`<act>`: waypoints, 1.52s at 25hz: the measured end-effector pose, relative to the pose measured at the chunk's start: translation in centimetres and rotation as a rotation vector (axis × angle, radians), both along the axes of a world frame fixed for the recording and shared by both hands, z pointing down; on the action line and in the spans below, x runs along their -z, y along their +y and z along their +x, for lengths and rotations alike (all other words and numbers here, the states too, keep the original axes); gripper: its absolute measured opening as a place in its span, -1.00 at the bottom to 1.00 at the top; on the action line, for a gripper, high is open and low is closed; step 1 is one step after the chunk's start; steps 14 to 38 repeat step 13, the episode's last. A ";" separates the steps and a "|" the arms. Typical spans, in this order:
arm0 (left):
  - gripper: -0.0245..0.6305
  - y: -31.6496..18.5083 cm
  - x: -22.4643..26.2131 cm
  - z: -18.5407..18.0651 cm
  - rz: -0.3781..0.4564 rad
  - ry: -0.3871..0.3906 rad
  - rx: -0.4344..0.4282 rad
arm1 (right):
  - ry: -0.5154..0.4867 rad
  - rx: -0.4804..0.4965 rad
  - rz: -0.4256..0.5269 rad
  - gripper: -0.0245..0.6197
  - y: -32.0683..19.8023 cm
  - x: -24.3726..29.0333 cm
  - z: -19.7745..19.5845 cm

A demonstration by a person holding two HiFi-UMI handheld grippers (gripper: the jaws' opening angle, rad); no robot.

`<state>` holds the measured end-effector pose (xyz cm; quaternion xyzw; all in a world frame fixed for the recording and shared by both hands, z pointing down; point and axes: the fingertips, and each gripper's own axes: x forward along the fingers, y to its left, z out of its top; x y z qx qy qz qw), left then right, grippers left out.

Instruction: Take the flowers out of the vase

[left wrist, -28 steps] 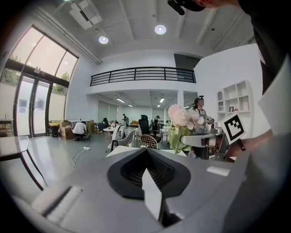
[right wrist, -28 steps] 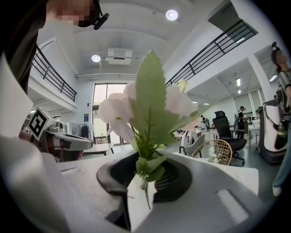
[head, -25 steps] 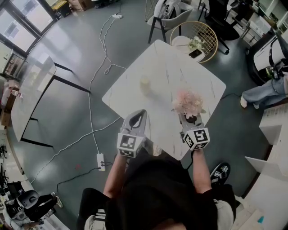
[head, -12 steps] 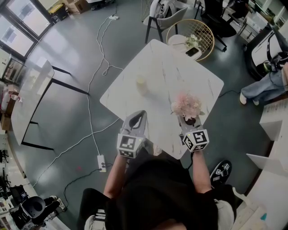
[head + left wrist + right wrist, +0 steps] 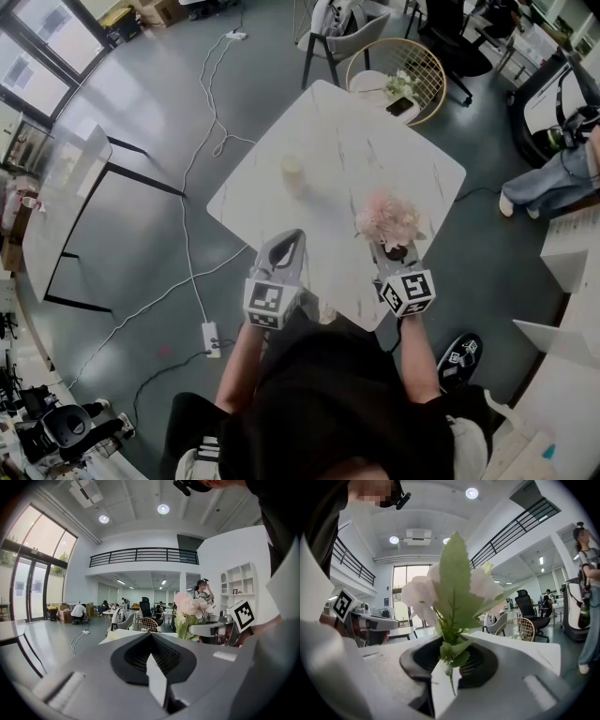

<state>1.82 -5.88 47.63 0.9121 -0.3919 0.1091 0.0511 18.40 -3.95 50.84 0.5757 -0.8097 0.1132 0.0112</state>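
A bunch of pale pink flowers (image 5: 388,217) with green leaves stands upright over the near right part of the white marble table (image 5: 375,141). My right gripper (image 5: 394,246) is shut on the stems. In the right gripper view the leafy stems (image 5: 451,653) rise from between the dark pads, with the blooms (image 5: 423,592) above. A small pale yellowish vessel (image 5: 292,170) stands alone mid-table, apart from both grippers. My left gripper (image 5: 292,236) hangs at the table's near edge, shut and empty; its tips (image 5: 151,635) meet, and the flowers (image 5: 190,610) show to its right.
A round gold wire chair (image 5: 434,66) holding a small bouquet and a phone stands beyond the table's far corner. Cables and a power strip (image 5: 210,336) lie on the grey floor at left, beside a glass-topped table (image 5: 56,197). A seated person's legs (image 5: 548,187) are at right.
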 end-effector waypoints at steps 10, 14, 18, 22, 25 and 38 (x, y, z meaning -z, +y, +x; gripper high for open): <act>-0.90 0.2 -0.3 0.2 -0.001 -0.004 -0.002 | -0.003 -0.001 0.005 -0.63 0.1 -0.1 0.1; -0.90 -0.2 -0.2 0.2 0.001 -0.004 -0.002 | -0.006 -0.001 0.007 -0.63 -0.2 -0.1 0.0; -0.90 -0.2 -0.2 0.2 0.001 -0.004 -0.002 | -0.006 -0.001 0.007 -0.63 -0.2 -0.1 0.0; -0.90 -0.2 -0.2 0.2 0.001 -0.004 -0.002 | -0.006 -0.001 0.007 -0.63 -0.2 -0.1 0.0; -0.90 -0.2 -0.2 0.2 0.001 -0.004 -0.002 | -0.006 -0.001 0.007 -0.63 -0.2 -0.1 0.0; -0.90 -0.2 -0.2 0.2 0.001 -0.004 -0.002 | -0.006 -0.001 0.007 -0.63 -0.2 -0.1 0.0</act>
